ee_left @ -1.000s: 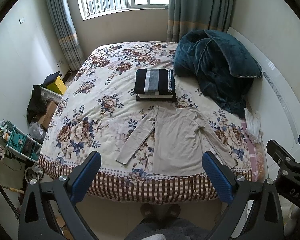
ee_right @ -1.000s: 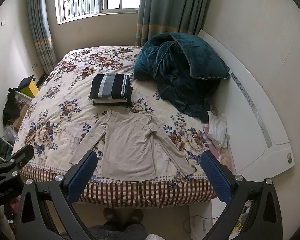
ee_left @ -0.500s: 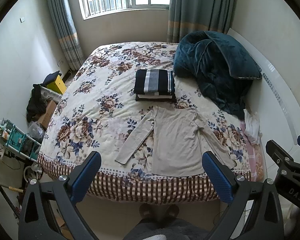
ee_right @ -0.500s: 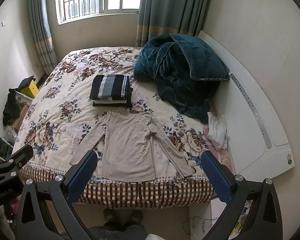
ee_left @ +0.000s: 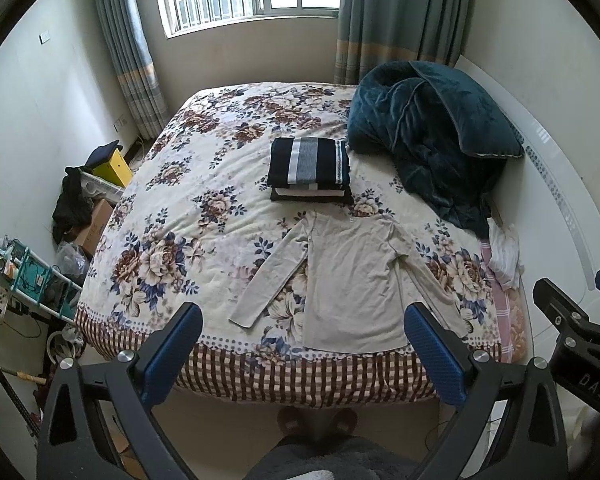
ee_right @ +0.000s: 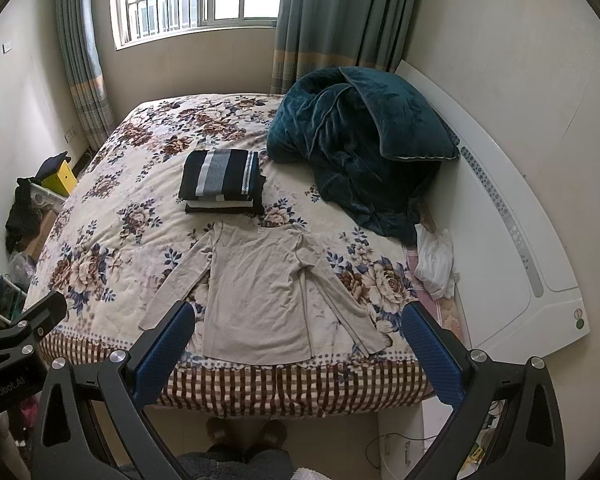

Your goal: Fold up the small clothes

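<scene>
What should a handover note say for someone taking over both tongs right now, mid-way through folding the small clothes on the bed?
Left tongs: open, empty, held above the near edge of the bed.
Right tongs: open, empty, at the same edge.
Beige long-sleeved top: lies flat and unfolded near the bed's edge, both sleeves spread outward.
Folded stack: striped garment on top, just behind the top.
Done: the stack. Left: fold the beige top, probably sleeves in first, then add it to the stack.
Teal blanket is bunched by the headboard.
</scene>
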Demonstrator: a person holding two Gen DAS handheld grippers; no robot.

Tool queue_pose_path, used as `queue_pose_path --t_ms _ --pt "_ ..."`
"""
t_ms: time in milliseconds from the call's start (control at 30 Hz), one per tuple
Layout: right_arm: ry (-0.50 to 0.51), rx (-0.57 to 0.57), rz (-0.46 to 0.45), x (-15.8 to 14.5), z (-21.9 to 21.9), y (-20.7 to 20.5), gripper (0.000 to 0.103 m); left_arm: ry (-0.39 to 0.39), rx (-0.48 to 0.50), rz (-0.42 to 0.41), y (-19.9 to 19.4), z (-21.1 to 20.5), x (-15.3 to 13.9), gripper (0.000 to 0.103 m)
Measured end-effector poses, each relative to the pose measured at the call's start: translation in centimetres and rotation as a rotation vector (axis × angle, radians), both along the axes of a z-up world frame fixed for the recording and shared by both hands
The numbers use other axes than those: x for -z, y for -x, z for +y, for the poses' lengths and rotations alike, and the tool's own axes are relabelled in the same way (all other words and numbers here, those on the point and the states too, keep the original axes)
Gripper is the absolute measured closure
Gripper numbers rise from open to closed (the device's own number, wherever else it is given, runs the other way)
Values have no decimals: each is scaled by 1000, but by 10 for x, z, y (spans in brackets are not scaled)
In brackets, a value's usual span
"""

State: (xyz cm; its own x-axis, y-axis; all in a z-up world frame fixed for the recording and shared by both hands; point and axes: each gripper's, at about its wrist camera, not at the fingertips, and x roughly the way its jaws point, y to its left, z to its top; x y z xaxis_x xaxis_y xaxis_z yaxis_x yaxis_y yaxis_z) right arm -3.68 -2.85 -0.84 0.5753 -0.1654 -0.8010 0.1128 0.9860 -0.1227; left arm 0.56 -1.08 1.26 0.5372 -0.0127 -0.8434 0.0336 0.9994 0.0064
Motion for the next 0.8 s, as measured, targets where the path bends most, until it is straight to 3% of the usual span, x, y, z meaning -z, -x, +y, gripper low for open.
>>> queue_pose_path --t_ms 333,800 --pt "-1 1 0 -9 1 -2 0 -1 0 2 0 -1 0 0" --pt "-26 16 33 6 1 -15 0 -12 14 24 -12 5 19 0"
